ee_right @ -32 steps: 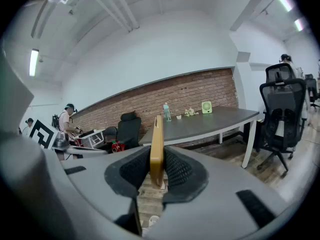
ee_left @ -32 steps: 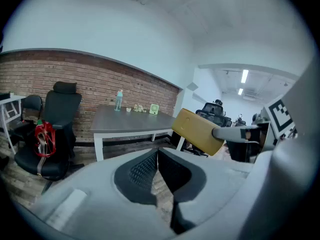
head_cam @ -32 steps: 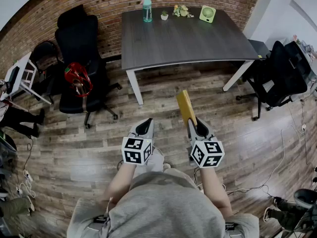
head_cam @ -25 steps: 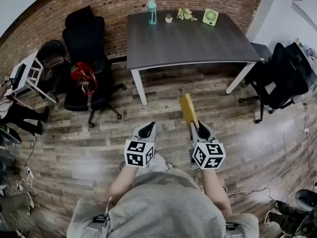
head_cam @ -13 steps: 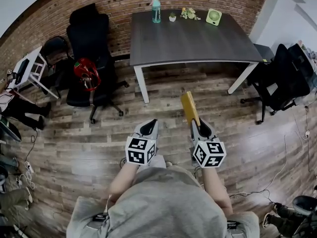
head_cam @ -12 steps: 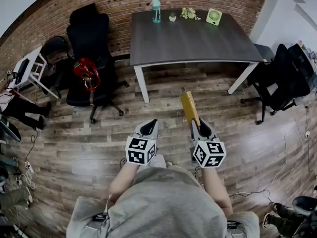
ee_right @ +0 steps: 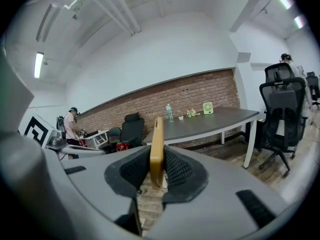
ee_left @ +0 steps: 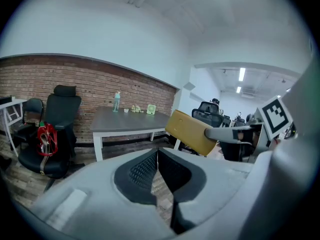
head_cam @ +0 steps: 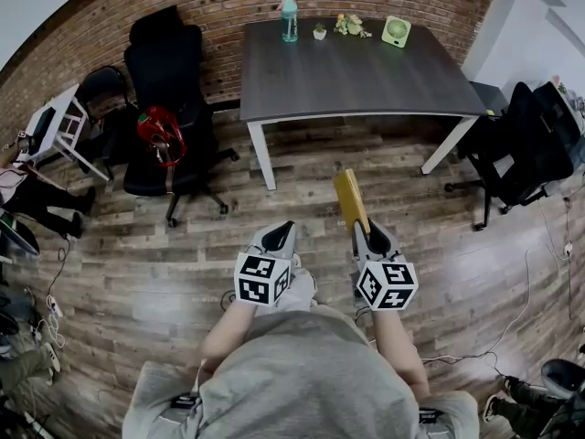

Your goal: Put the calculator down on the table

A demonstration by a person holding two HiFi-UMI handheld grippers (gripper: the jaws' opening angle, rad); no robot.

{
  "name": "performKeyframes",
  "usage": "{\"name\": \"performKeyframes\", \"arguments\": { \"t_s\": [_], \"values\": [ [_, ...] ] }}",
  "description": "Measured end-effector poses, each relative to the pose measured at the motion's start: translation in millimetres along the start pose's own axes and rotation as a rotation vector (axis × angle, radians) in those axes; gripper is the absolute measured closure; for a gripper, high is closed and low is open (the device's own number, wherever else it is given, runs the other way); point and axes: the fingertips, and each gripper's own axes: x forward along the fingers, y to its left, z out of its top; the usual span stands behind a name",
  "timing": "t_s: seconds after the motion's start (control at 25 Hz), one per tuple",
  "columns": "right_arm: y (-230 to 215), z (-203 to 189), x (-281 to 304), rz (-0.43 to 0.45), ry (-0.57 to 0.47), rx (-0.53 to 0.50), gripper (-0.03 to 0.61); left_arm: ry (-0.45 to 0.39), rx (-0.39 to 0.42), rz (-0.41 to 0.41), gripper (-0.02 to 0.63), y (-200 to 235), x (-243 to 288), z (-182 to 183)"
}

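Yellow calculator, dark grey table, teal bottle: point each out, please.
Yellow flat calculator (head_cam: 350, 201): head view, middle of its face.
Dark grey table (head_cam: 356, 76): head view, bare tabletop centre.
Teal plastic bottle (head_cam: 290, 21): head view, its body.

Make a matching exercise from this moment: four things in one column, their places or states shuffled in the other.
Things:
1. calculator
2. bottle
3. fan
4. left gripper

Places or states:
A. shut, nothing in it
B. far edge of the table, right of the plant
C. clamped in the right gripper
D. far edge of the table, left of the plant

Pairs: 1-C; 2-D; 3-B; 4-A
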Motion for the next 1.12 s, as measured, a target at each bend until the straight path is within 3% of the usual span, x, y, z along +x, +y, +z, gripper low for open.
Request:
{"name": "performKeyframes", "arguments": {
  "t_s": [0.56, 1.12],
  "values": [
    [-25, 16, 23, -0.009, -0.009, 0.013, 0.497, 0.000, -0.016, 0.003, 0.595, 6, 31, 10],
    [-53, 38, 88, -0.011, -0.002, 0.018, 0.497, 0.006, -0.026, -0.011, 0.595, 37, 96, 33]
  ]
}}
